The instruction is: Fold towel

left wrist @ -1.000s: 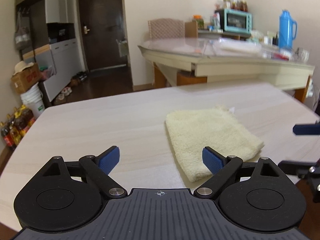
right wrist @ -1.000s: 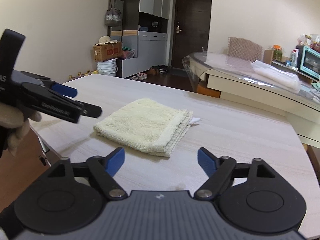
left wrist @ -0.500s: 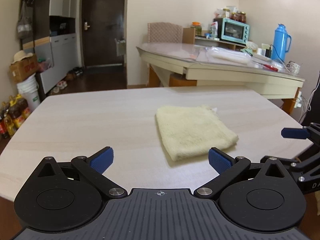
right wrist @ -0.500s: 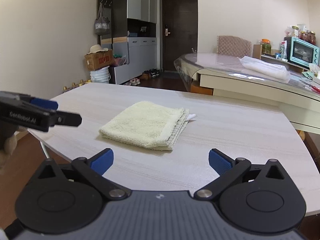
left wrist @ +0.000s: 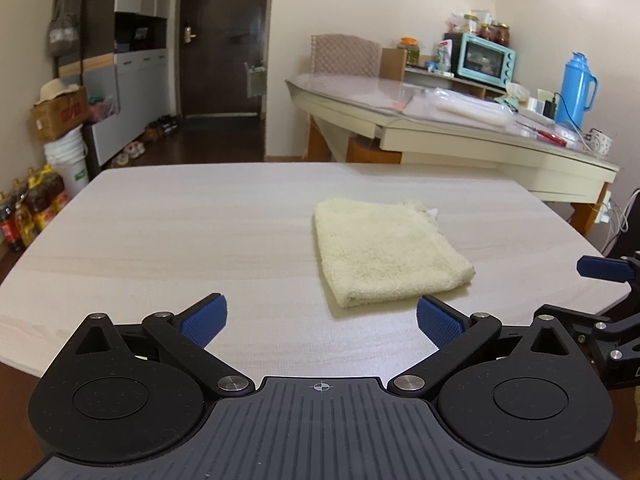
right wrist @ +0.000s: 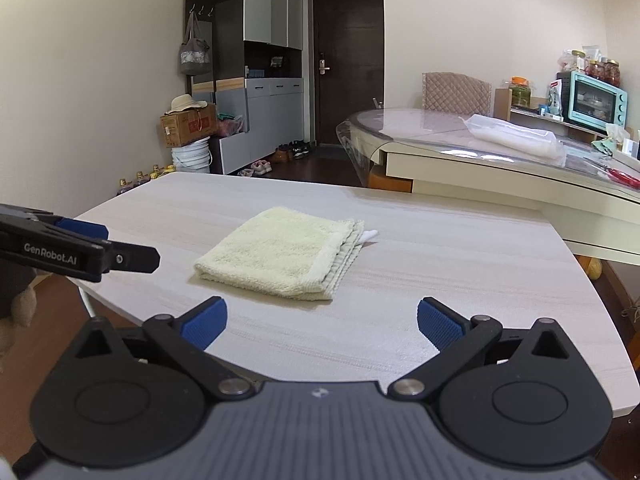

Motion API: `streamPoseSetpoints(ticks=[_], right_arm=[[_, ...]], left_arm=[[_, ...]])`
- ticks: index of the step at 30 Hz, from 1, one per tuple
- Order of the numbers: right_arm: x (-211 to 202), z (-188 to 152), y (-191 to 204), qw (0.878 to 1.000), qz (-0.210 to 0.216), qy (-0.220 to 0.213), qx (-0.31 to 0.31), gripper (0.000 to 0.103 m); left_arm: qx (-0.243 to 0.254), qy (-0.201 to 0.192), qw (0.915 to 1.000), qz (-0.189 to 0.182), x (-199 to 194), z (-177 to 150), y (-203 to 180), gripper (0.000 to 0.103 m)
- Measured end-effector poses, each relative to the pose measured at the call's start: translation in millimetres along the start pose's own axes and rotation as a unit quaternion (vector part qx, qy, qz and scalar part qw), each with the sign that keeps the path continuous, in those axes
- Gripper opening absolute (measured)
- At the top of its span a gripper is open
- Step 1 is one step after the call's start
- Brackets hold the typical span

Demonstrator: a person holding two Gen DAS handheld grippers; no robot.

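A pale wooden table [left wrist: 160, 240] is carrying a cream terry towel [left wrist: 384, 252], folded into a thick square near its middle. The left gripper [left wrist: 322, 320] and right gripper [right wrist: 322, 320] are hovering short of it, jaws spread wide, gripping nothing, having just been opening.

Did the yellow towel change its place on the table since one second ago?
No. The towel lies folded at the same spot on the table, its layered edge and white tag facing the same way; only the cameras shifted.
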State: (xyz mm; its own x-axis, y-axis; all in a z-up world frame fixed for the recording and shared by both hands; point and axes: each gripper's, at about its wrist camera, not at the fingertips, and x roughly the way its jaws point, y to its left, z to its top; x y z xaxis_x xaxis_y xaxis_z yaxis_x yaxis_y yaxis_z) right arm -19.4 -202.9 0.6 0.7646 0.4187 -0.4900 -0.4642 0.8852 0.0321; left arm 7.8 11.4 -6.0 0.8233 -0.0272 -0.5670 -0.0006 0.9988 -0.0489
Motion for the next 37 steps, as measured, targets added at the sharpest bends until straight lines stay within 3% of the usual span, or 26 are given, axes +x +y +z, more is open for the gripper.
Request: streamPoseSetpoints(ticks=[14, 37], right_arm=[[2, 3, 5, 1.0, 0.002, 0.002, -0.011, 0.103], [0, 6, 5, 1.0, -0.001, 0.002, -0.012, 0.103]], left_arm=[[0.001, -0.002, 0.9997, -0.024, 0, 2, -5, 0.103], [0.023, 0.012, 0.9996, -0.014, 10, 0, -18, 0.103]])
